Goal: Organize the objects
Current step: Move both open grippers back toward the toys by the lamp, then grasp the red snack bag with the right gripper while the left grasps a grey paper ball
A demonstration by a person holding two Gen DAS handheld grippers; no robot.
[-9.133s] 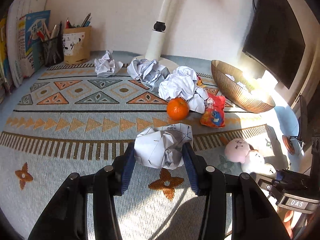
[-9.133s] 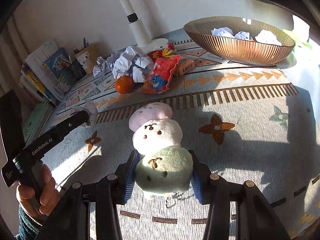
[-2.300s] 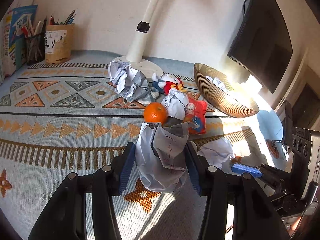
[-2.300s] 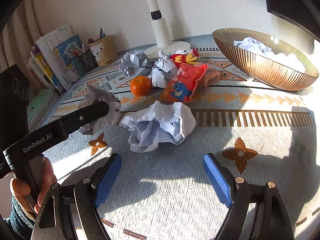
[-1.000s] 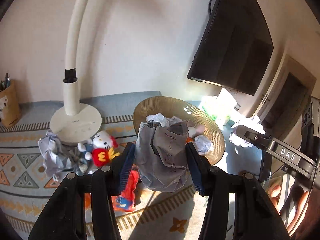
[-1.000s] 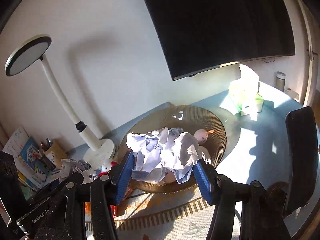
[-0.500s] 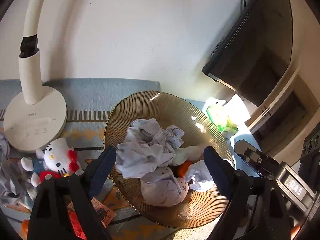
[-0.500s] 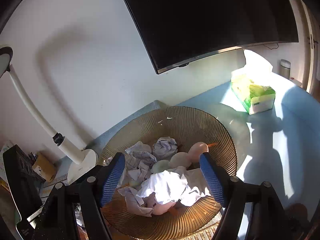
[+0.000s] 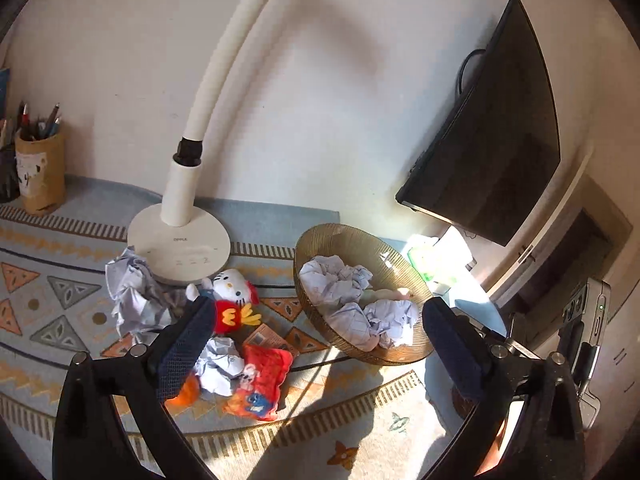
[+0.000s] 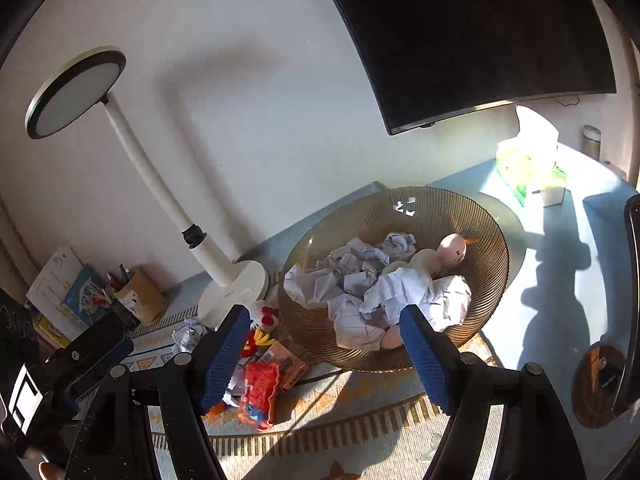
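Observation:
A ribbed brown bowl (image 9: 320, 240) (image 10: 488, 256) holds several crumpled paper balls (image 9: 340, 280) (image 10: 360, 276) and a pink plush toy (image 10: 452, 250). My left gripper (image 9: 320, 344) is open and empty, raised above the table, in front of the bowl. My right gripper (image 10: 326, 356) is open and empty, raised in front of the bowl's near rim. On the patterned mat lie a crumpled paper (image 9: 132, 292), a smaller paper ball (image 9: 218, 364), a Hello Kitty plush (image 9: 232, 296), a red snack bag (image 9: 260, 380) (image 10: 260, 392) and an orange (image 9: 184, 390), partly hidden by my left finger.
A white desk lamp (image 9: 180, 236) (image 10: 232, 280) stands behind the clutter. A pen holder (image 9: 38, 168) (image 10: 140, 292) and books (image 10: 60, 292) are at the far left. A dark monitor (image 9: 492, 160) hangs at the right. A tissue box (image 10: 532, 172) sits past the bowl.
Both grippers have pulled back and up from the bowl, which now looks smaller. The paper balls they dropped lie in the bowl. Both stay open.

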